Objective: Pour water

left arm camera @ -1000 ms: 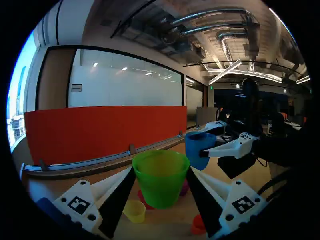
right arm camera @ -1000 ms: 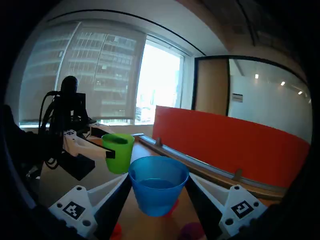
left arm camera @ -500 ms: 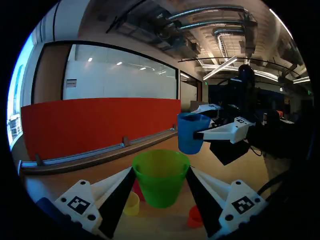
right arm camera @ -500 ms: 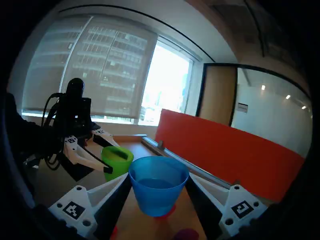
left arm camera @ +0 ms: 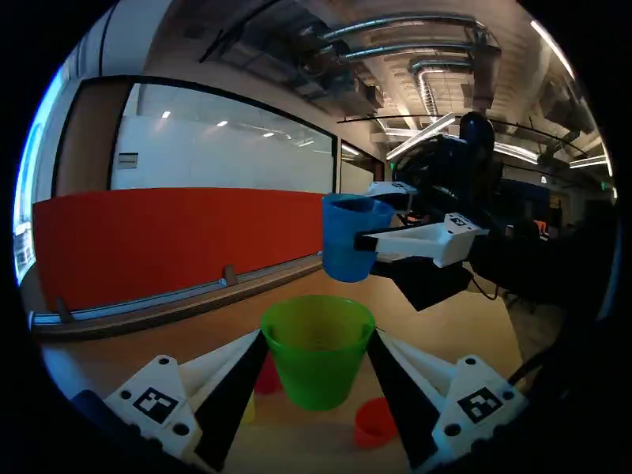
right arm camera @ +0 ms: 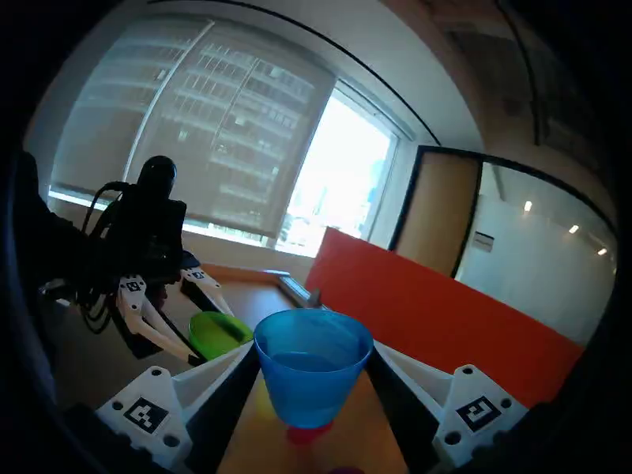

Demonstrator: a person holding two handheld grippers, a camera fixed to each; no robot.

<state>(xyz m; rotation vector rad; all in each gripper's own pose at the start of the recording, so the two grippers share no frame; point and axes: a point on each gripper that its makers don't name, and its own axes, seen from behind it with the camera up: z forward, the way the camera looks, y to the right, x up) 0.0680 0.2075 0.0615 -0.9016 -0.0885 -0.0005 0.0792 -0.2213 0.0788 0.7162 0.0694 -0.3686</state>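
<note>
A green cup (left arm camera: 317, 349) stands upright between the fingers of my left gripper (left arm camera: 316, 371), which is shut on it above the wooden table (left arm camera: 442, 324). Higher up and slightly to the right hangs a blue cup (left arm camera: 347, 236), held by the other gripper (left arm camera: 419, 241). In the right gripper view the blue cup (right arm camera: 311, 376) holds water and my right gripper (right arm camera: 314, 387) is shut on it. Lower and to the left there, the green cup (right arm camera: 215, 332) sits in the left gripper (right arm camera: 170, 316), with a hand behind it.
Small cups lie on the table below: an orange one (left arm camera: 373, 421), a red one (left arm camera: 267, 376) and a yellow one (left arm camera: 249, 409). A red one (right arm camera: 308, 433) lies under the blue cup. An orange partition (left arm camera: 174, 237) with a metal rail (left arm camera: 189, 292) runs along the table's far edge.
The blue cup has risen and moved over toward the green cup. The green cup now sits lower in the right gripper view. Both cups stay upright.
</note>
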